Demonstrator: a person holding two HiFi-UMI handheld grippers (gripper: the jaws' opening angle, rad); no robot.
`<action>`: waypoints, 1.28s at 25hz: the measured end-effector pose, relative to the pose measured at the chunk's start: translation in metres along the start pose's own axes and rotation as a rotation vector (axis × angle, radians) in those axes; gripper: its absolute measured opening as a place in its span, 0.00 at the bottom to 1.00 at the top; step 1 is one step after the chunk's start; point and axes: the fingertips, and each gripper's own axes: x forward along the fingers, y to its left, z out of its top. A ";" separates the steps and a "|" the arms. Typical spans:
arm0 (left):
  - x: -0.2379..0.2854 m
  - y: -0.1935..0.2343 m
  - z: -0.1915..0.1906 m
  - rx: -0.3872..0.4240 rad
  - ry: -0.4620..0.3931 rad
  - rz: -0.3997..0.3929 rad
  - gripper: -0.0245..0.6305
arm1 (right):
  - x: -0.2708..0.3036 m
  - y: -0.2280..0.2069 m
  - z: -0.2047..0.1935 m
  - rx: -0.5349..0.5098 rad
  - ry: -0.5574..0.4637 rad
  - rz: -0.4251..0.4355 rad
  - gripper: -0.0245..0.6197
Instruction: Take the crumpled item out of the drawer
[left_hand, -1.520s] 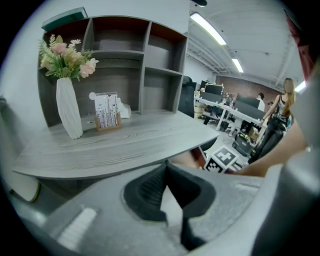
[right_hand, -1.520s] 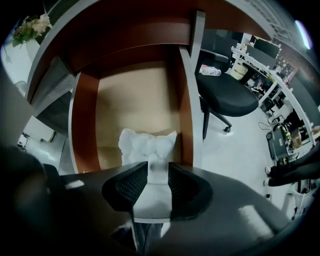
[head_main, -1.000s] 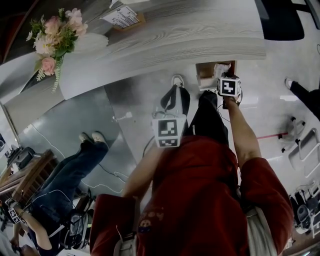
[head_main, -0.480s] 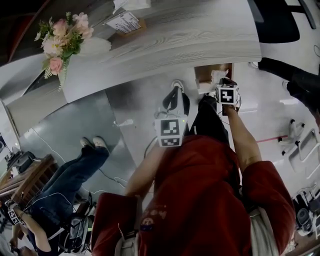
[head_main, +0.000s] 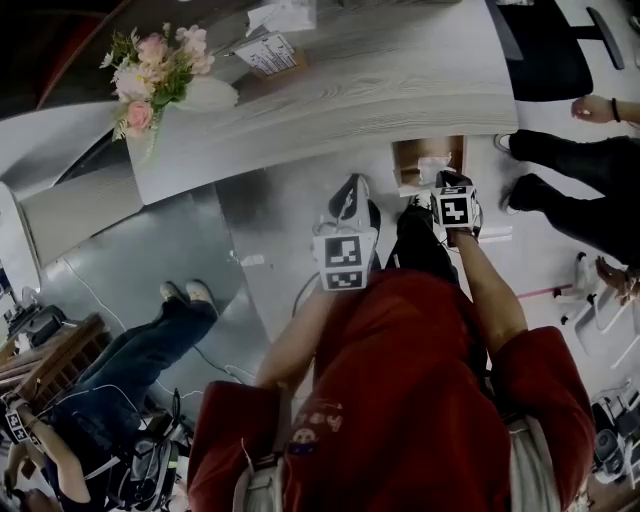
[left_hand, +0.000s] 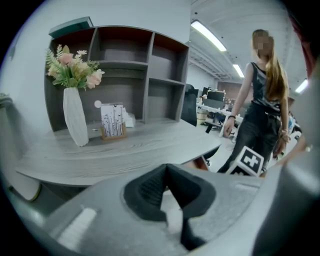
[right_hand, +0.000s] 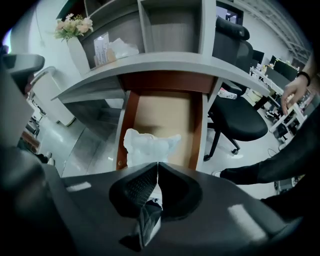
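The crumpled white item lies at the front of the open wooden drawer under the desk. My right gripper is shut, its pads pinching the item's near edge. In the head view the same gripper reaches over the drawer, where the crumpled item shows white. My left gripper hangs left of the drawer above the floor. Seen along its own jaws, the left gripper is shut with nothing in it and points at the desk top.
The grey desk carries a vase of flowers and a card holder. A black office chair stands right of the drawer. A person in dark clothes stands close on the right; another person is at lower left.
A person in dark clothes has walked in from the right, close to the drawer. My right gripper stays at the drawer's front by the crumpled item. The left gripper has hardly moved.
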 end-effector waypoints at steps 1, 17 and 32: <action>-0.001 0.002 0.001 -0.003 -0.005 0.003 0.04 | -0.004 0.003 0.001 -0.010 -0.001 0.003 0.05; -0.012 0.017 0.026 -0.016 -0.066 0.024 0.04 | -0.097 0.038 0.032 -0.076 -0.125 0.079 0.05; -0.006 0.001 0.072 0.022 -0.106 -0.025 0.04 | -0.165 0.013 0.096 0.020 -0.316 0.025 0.05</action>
